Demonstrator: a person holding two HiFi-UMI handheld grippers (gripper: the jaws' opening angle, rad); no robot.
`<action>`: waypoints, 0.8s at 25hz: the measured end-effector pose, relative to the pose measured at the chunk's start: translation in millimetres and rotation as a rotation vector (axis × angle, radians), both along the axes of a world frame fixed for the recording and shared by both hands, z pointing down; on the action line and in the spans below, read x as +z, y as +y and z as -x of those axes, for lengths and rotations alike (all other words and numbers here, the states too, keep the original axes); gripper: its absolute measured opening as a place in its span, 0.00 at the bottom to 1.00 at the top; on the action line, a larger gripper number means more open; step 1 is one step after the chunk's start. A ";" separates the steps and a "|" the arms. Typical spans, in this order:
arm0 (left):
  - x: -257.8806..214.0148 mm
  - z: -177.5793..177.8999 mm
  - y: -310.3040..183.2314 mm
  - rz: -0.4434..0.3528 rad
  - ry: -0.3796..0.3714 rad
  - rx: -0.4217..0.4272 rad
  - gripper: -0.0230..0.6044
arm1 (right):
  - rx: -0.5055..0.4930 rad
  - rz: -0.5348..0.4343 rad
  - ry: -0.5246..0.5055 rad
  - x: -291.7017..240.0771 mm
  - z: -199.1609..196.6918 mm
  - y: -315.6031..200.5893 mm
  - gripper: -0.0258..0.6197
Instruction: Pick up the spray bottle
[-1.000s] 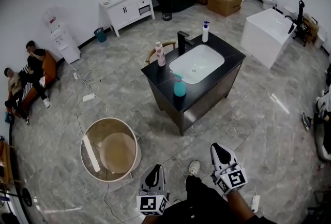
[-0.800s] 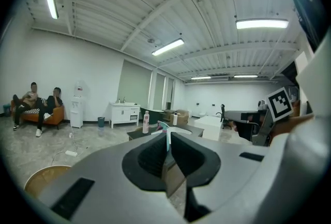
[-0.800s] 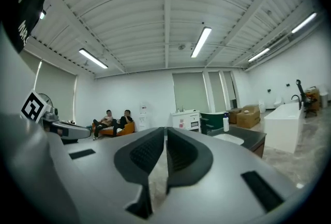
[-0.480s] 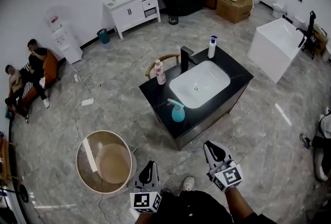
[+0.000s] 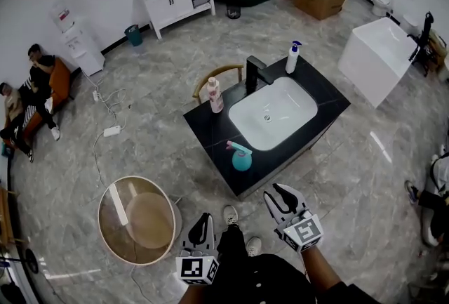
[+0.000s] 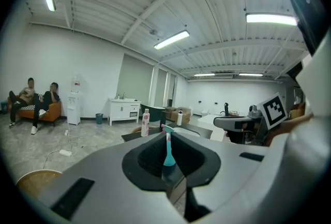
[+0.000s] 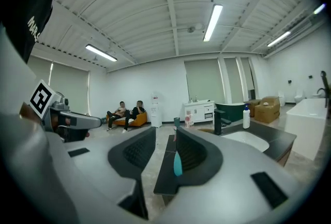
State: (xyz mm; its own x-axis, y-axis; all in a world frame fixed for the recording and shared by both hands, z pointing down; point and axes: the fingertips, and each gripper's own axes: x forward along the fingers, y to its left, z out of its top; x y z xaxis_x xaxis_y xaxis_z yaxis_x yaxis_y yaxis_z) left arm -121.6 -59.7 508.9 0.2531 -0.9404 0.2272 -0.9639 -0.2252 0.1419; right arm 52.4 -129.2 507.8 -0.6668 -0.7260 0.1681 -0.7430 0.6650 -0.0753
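A teal spray bottle (image 5: 241, 159) with a pink trigger stands upright near the front edge of the black vanity counter (image 5: 209, 124). Both grippers hover over the floor short of the counter, apart from the bottle. My left gripper (image 5: 203, 221) points at the counter with its jaws together and nothing held; in the left gripper view (image 6: 168, 166) the bottle (image 6: 168, 151) shows far off in line with the fingers. My right gripper (image 5: 279, 192) is just below and right of the bottle, its jaws opening and empty. Past the right gripper's (image 7: 164, 162) fingers, the bottle (image 7: 177, 164) shows ahead.
On the counter are a white sink basin (image 5: 273, 113), a black faucet (image 5: 254, 72), a pink bottle (image 5: 215, 95) and a white pump bottle (image 5: 292, 57). A chair (image 5: 213, 75) stands behind it. A round wooden tub (image 5: 136, 219) sits left of me. People sit on an orange sofa (image 5: 59, 79).
I have walked closer to the vanity, so the counter and spray bottle lie nearer both grippers. The right gripper's jaws, shut before, now stand apart.
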 end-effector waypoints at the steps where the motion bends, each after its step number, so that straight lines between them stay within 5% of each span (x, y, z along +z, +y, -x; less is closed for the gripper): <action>1: -0.3 2.4 -9.4 -0.007 0.003 0.006 0.09 | -0.009 0.013 0.009 3.5 4.2 -9.8 0.21; 8: 7.3 5.1 -65.2 -0.015 0.027 0.096 0.09 | -0.154 0.038 0.049 60.8 43.1 -94.9 0.41; 20: 78.6 26.0 -110.2 0.177 0.078 0.105 0.09 | -0.450 0.017 0.100 119.5 115.0 -171.1 0.44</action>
State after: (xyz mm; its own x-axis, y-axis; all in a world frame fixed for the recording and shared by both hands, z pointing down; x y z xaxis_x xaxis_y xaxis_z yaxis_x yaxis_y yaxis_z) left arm -147.6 -169.9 587.5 0.3712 -0.8549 0.3624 -0.9209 -0.2891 0.2614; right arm -62.5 -300.3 627.3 -0.8948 -0.3649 0.2573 -0.3851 0.9223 -0.0313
